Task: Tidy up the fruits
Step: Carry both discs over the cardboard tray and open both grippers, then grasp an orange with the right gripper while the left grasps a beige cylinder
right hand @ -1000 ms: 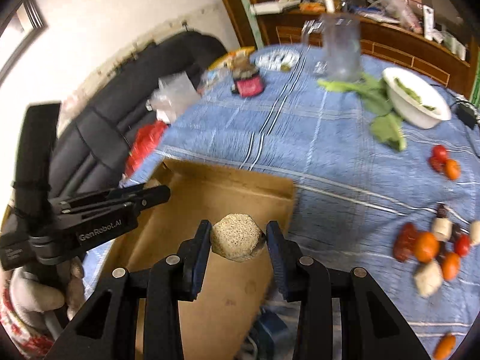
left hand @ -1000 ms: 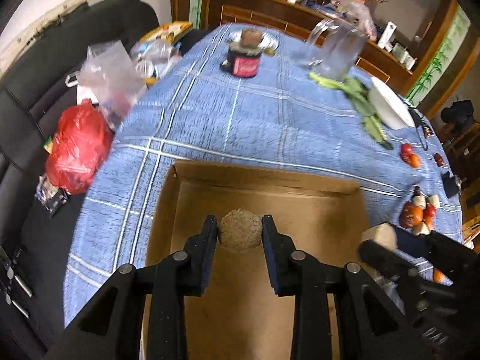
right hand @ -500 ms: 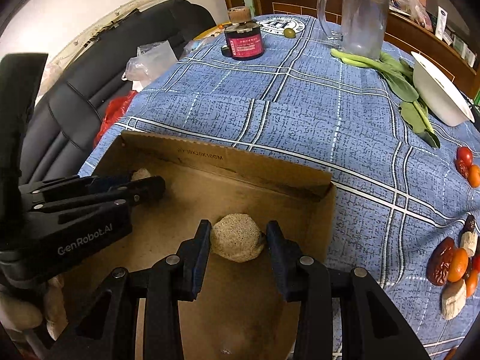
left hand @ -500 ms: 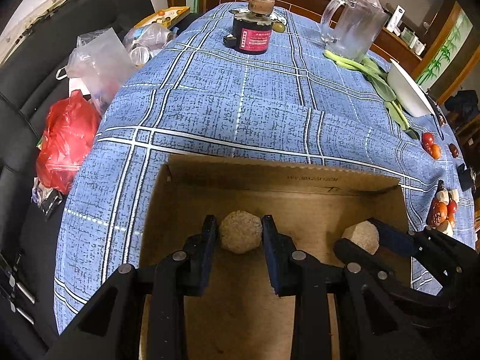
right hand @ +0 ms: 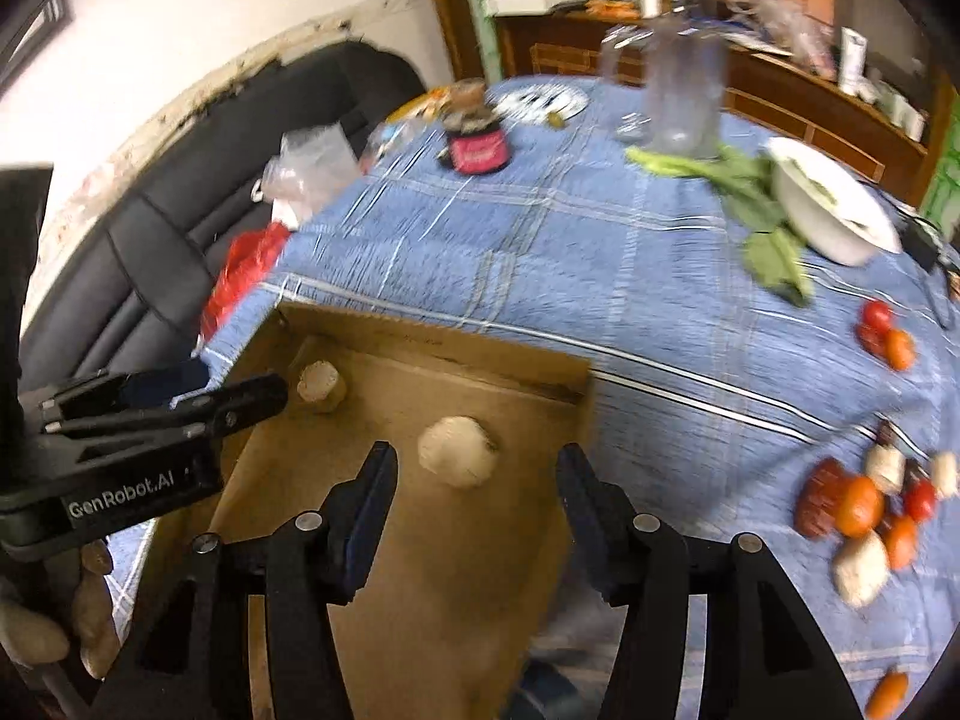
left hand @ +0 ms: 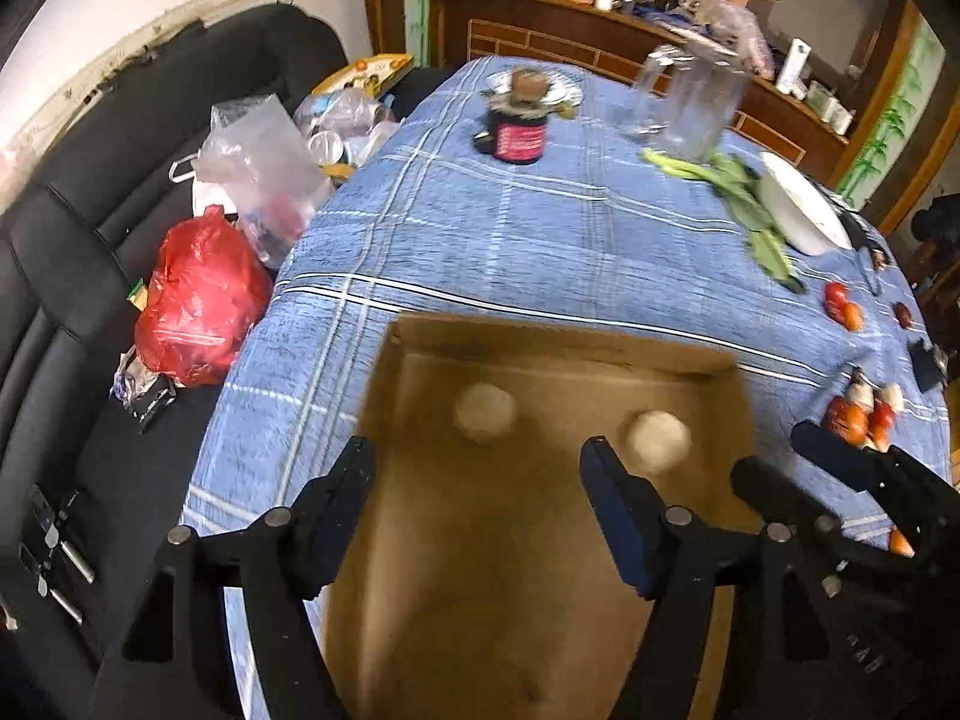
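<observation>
The table (left hand: 540, 240) is carrying an open cardboard box (left hand: 540, 570), and two pale round fruits are lying apart on the box floor, one left (left hand: 485, 412), one right (left hand: 659, 441); blur is hiding any long axis. Above them the left claw (left hand: 477, 498) and right claw (right hand: 474, 492) are both gaping wide, gripping nothing.

Two pale, rough round fruits (left hand: 485, 413) (left hand: 659, 441) lie apart inside the cardboard box (left hand: 558, 339).
</observation>
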Demonstrator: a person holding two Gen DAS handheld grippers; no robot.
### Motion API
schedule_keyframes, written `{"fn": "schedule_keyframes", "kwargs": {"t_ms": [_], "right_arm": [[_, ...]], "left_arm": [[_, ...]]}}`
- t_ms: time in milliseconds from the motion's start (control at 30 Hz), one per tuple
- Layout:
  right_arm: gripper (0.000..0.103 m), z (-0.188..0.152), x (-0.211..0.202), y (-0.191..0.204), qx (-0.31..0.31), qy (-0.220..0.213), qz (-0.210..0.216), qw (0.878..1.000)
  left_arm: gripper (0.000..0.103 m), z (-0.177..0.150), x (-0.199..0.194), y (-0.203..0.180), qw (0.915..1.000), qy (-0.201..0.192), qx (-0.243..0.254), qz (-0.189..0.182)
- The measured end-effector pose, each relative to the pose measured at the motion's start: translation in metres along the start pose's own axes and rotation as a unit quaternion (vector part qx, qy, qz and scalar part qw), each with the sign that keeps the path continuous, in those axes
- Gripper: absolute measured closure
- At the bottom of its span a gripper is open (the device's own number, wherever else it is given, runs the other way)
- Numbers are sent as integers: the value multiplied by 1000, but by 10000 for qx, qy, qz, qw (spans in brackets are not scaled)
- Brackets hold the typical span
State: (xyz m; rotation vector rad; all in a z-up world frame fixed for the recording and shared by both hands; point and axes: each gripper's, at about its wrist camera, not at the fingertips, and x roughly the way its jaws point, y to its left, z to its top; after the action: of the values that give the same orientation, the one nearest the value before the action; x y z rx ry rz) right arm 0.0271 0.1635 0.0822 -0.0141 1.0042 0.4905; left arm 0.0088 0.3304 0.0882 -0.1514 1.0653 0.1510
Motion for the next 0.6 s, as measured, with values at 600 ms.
{"fn": "schedule_keyframes", "kwargs": {"t_ms": [600], "right_arm": [[38,-102,-110,-140,1409,-355,-461,9883]], "left_arm": [[33,-50,-96,-138,9911,-831,776,698]]}}
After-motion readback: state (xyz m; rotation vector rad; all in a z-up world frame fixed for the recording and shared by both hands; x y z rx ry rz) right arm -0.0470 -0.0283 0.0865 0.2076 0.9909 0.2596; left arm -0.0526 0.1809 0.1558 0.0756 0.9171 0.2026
